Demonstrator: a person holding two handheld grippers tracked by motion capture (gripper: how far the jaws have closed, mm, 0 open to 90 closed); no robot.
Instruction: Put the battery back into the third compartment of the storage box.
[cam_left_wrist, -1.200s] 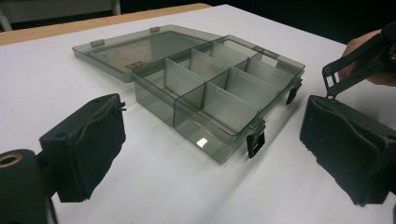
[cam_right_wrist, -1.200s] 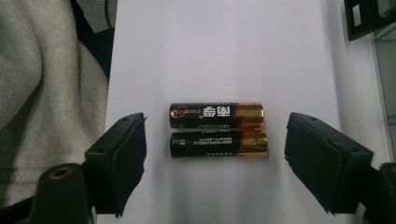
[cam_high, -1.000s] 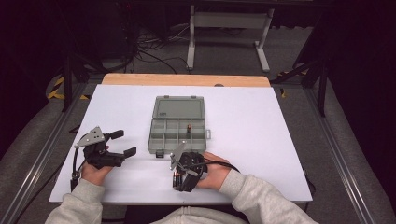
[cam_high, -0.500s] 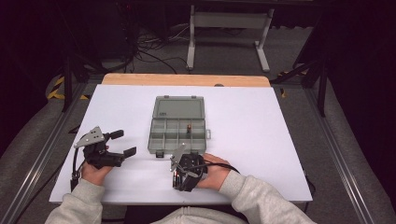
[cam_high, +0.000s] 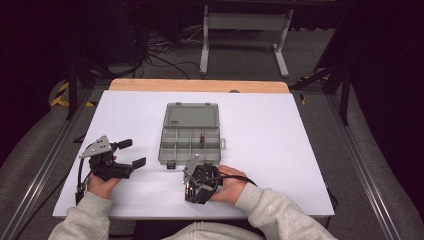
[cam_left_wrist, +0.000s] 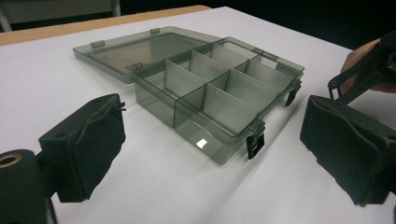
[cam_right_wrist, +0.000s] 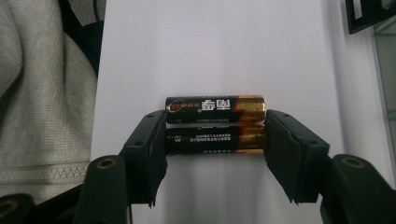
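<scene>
Two black and gold AA batteries lie side by side on the white table. My right gripper (cam_right_wrist: 215, 140) points down over them; its jaws have just been closing, and the pads now press on both ends of the nearer battery (cam_right_wrist: 205, 141). The farther battery (cam_right_wrist: 210, 109) lies free just beyond. From above, the right gripper (cam_high: 190, 189) sits just in front of the open grey organizer box (cam_high: 175, 145). My left gripper (cam_high: 127, 152) rests open to the box's left, nothing between its pads (cam_left_wrist: 93, 135). One small dark and red thing (cam_high: 202, 137) stands in a compartment.
The box's lid (cam_high: 191, 114) lies flat open behind its compartments, and two black latches (cam_left_wrist: 254, 144) hang on its front wall. The table's front edge runs close under both hands. A grey sleeve (cam_right_wrist: 42, 93) lies near the right gripper.
</scene>
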